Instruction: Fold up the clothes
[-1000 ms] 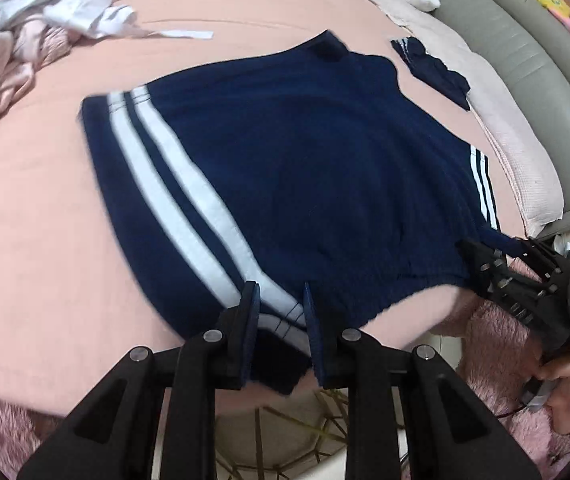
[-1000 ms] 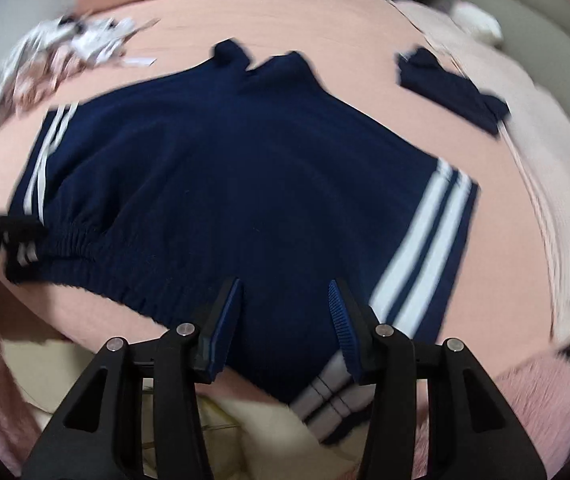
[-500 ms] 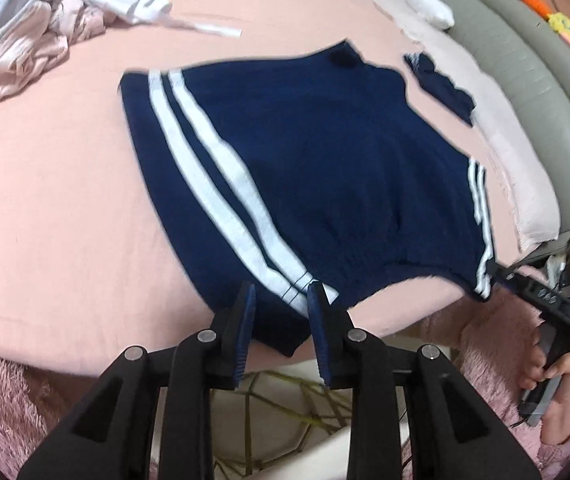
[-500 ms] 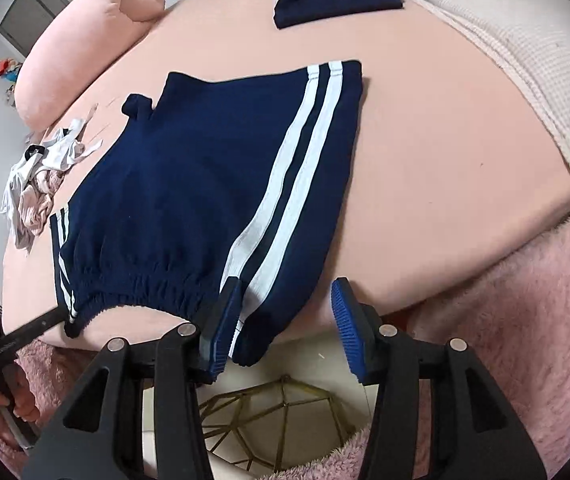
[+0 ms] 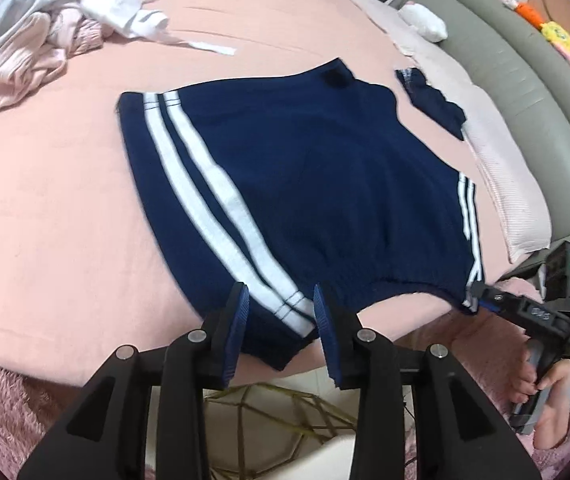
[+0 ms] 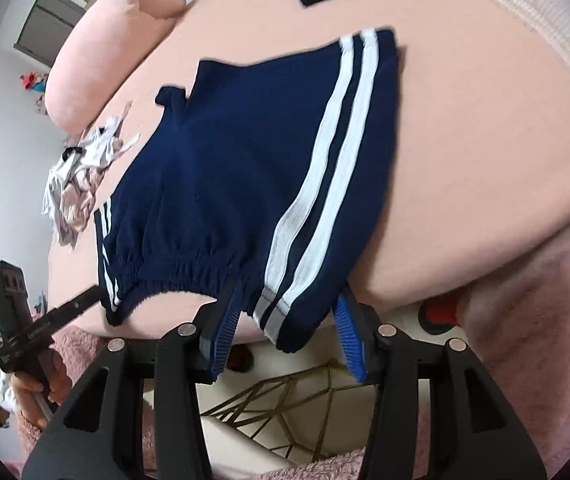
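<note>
Both sets of jaws stand spread, each straddling a waistband corner of the navy shorts (image 5: 305,184) without pinching it. The left gripper (image 5: 281,332) has the double white side stripe (image 5: 221,208) and the corner hem running between its blue pads, and the right gripper (image 6: 285,320) brackets the opposite striped corner, which droops a little over the bed's edge. The shorts lie spread flat on the pink bedsheet (image 5: 53,208), waistband towards the person, leg hems away. They show no fold, which fits a garment just smoothed out as well as one about to be gripped. From where I stand, a clean fold would need both pads to close on the corners at the same depth, catching front and back layers together and biting the firm elastic band rather than the loose fabric beside it. An uneven grip would skew the stripes. A small dark blue garment (image 5: 433,104) lies just beyond the far hem beside a pale quilted blanket (image 5: 501,184), and a heap of white and pink clothes (image 5: 45,40) sits well apart at the far left.
</note>
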Motion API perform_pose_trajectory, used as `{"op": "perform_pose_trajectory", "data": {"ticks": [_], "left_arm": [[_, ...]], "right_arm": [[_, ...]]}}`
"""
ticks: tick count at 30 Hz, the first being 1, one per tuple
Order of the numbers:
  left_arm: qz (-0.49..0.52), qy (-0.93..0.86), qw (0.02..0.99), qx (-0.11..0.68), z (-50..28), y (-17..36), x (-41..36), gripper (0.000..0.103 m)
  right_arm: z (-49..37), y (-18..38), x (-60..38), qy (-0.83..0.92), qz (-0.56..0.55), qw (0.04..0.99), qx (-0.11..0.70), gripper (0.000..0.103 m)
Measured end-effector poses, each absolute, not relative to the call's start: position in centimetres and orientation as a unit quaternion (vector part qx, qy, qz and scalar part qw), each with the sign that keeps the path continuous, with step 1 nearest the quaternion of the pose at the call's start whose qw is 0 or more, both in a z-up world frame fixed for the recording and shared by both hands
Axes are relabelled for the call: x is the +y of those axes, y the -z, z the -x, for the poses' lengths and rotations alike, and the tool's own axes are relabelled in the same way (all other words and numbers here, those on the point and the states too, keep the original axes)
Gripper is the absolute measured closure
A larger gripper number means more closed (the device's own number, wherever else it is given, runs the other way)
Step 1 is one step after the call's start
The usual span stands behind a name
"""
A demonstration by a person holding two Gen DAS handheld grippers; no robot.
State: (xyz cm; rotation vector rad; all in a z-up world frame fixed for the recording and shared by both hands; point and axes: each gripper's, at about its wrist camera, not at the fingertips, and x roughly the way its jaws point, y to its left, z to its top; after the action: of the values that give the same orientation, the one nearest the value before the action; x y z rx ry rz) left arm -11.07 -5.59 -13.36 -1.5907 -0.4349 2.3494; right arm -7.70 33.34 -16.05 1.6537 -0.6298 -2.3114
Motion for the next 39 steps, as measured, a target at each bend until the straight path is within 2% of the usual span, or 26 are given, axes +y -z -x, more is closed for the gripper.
{"op": "perform_pose_trajectory", "data": {"ticks": [1, 3, 6, 8, 12, 17, 20, 23, 26, 32, 35, 39], "left_arm": [[0.546, -0.812, 0.142, -0.150, 11.0, 13.3, -5.4, 0.067], [0.543, -0.812, 0.157, -0.147, 11.0, 13.1, -5.4, 0.067], [0.560, -0.802, 0.169, -0.124, 10.6, 14.0, -4.9, 0.067], [0.567, -0.798, 0.174, -0.112, 10.4, 14.5, -4.6, 0.067], [0.558, -0.797, 0.183, -0.142, 10.1, 14.3, -5.6, 0.067], [0.547, -0.794, 0.195, -0.180, 9.8, 14.0, -6.8, 0.067], [0.540, -0.792, 0.201, -0.202, 9.6, 13.9, -7.5, 0.066], [0.532, -0.789, 0.208, -0.224, 9.4, 13.8, -8.2, 0.066], [0.525, -0.786, 0.214, -0.246, 9.2, 13.6, -9.0, 0.066], [0.510, -0.755, 0.273, -0.309, 11.4, 13.8, -8.2, 0.061], [0.522, -0.742, 0.288, -0.307, 12.7, 14.2, -6.6, 0.058], [0.561, -0.743, 0.259, -0.255, 13.5, 15.5, -4.7, 0.057]], "right_arm": [[7.8, 16.1, 33.3, 0.789, -0.565, 0.115, -0.214, 0.078], [7.6, 15.8, 33.6, 0.791, -0.562, 0.113, -0.213, 0.090], [7.6, 15.3, 33.8, 0.796, -0.554, 0.112, -0.216, 0.091], [8.2, 14.6, 33.5, 0.800, -0.547, 0.119, -0.216, 0.092], [11.2, 11.7, 30.4, 0.816, -0.523, 0.161, -0.188, 0.093], [15.1, 8.9, 21.1, 0.815, -0.510, 0.253, -0.108, 0.093], [16.6, 11.0, 15.2, 0.783, -0.546, 0.292, -0.059, 0.093], [16.7, 14.8, 12.3, 0.743, -0.603, 0.292, -0.013, 0.090], [15.9, 13.7, 13.4, 0.751, -0.585, 0.301, -0.050, 0.087], [13.4, 10.2, 21.5, 0.791, -0.511, 0.282, -0.182, 0.079], [12.9, 10.9, 23.7, 0.800, -0.505, 0.259, -0.196, 0.077], [12.9, 13.2, 24.2, 0.794, -0.536, 0.226, -0.177, 0.076]]}}
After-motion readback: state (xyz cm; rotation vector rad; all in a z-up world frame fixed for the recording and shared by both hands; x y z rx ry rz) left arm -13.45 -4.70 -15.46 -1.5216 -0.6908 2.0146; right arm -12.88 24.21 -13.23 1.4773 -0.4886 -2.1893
